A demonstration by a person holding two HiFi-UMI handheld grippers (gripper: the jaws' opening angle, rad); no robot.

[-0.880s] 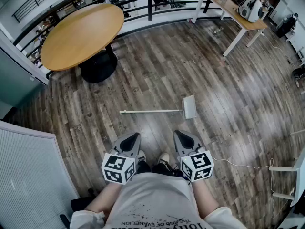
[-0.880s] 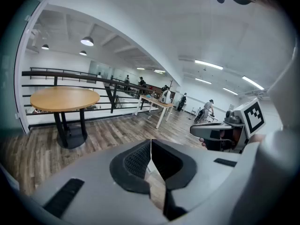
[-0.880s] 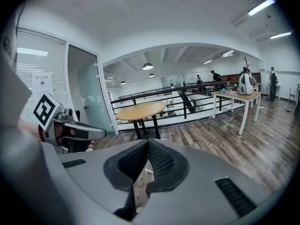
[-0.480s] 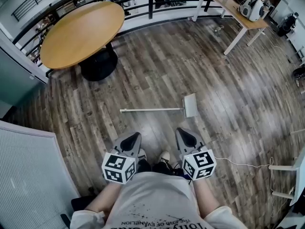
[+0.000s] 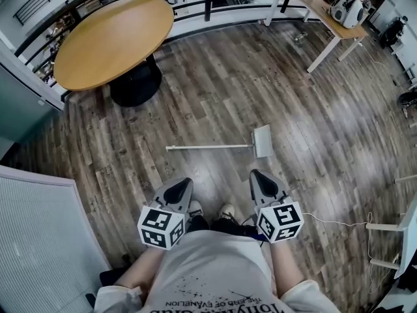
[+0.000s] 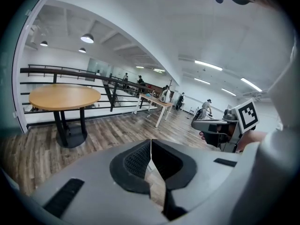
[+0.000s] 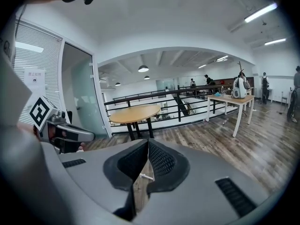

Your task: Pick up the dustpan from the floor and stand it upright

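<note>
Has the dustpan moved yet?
No. The dustpan still lies flat, at the same spot relative to the table base.

Looks like an open-plan office or lab space up on a mezzanine, not anybody's home. The big round table [image 5: 111,41] on its black pedestal sits on a wood-plank floor [image 5: 313,129], with a black metal railing [image 6: 61,71] right behind it and more open hall beyond that. Off to the table's right there's a long white-legged counter [image 5: 319,12] with a white machine [image 5: 343,8] on it. Strip lights [image 6: 208,65] and pendant lamps [image 6: 87,38] hang overhead, a frosted glass door [image 7: 77,93] stands left of the table, and a few people [image 6: 206,107] are far past it.
</note>
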